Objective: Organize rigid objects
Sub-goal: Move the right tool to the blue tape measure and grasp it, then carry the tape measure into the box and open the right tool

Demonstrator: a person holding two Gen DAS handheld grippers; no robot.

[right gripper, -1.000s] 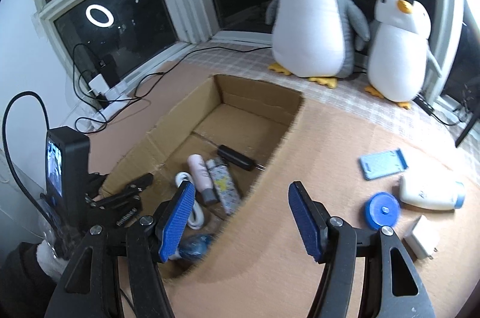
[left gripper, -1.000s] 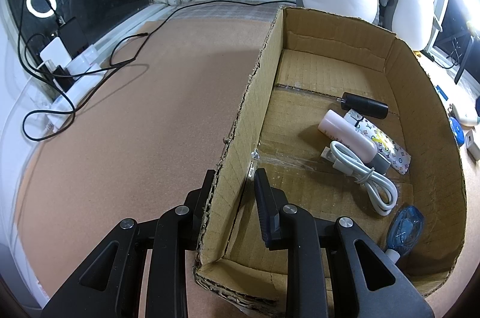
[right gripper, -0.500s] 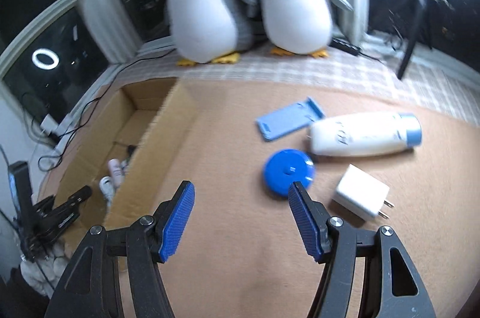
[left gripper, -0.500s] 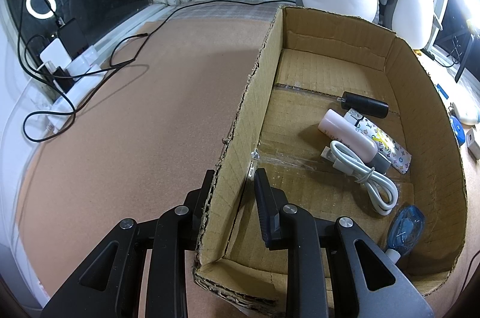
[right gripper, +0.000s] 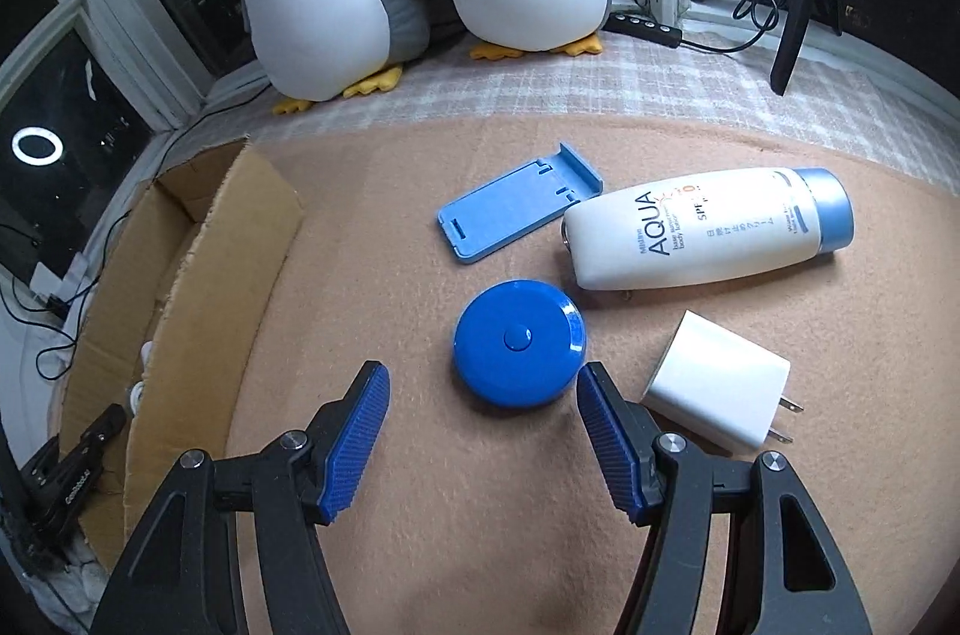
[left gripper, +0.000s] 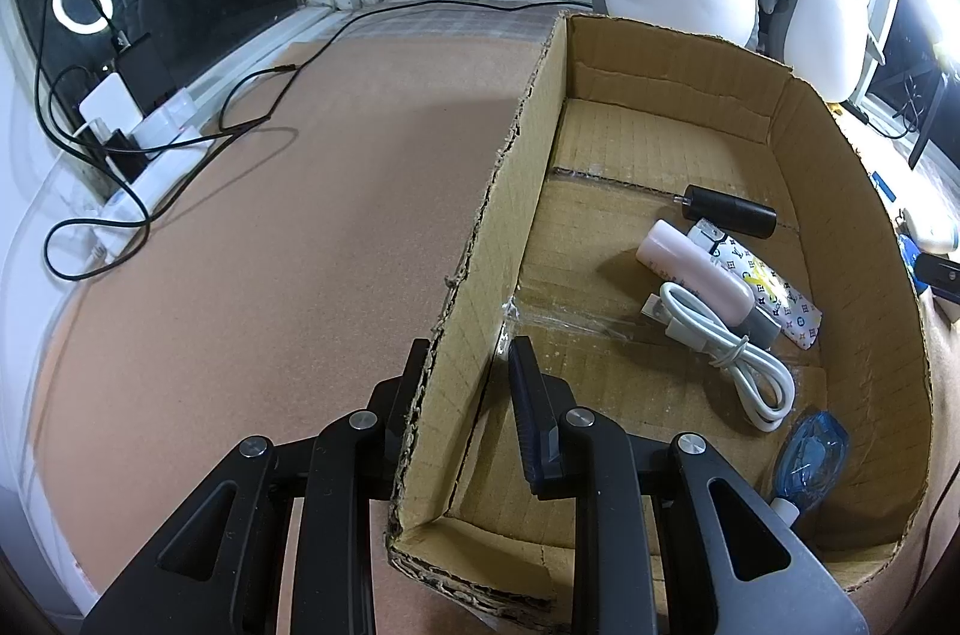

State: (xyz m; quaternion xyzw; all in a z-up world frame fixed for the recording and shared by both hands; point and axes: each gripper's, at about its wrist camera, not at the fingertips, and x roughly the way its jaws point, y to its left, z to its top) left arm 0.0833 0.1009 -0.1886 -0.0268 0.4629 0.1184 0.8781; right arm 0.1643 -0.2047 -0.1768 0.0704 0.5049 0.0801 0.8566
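Jaws wide on R gripper (right gripper: 483, 389), empty, near blue disc (right gripper: 519, 341).

A round blue tape measure (right gripper: 519, 341) lies flat on the tan tabletop (right gripper: 480, 515), a white charger (right gripper: 717, 389) just right of it. Behind lie a white lotion bottle (right gripper: 708, 227) on its side and a blue phone stand (right gripper: 516, 203). A cardboard box (left gripper: 840, 191) holds a white cable (left gripper: 726, 353), a pink tube (left gripper: 696, 269) and a black cylinder (left gripper: 729, 210).
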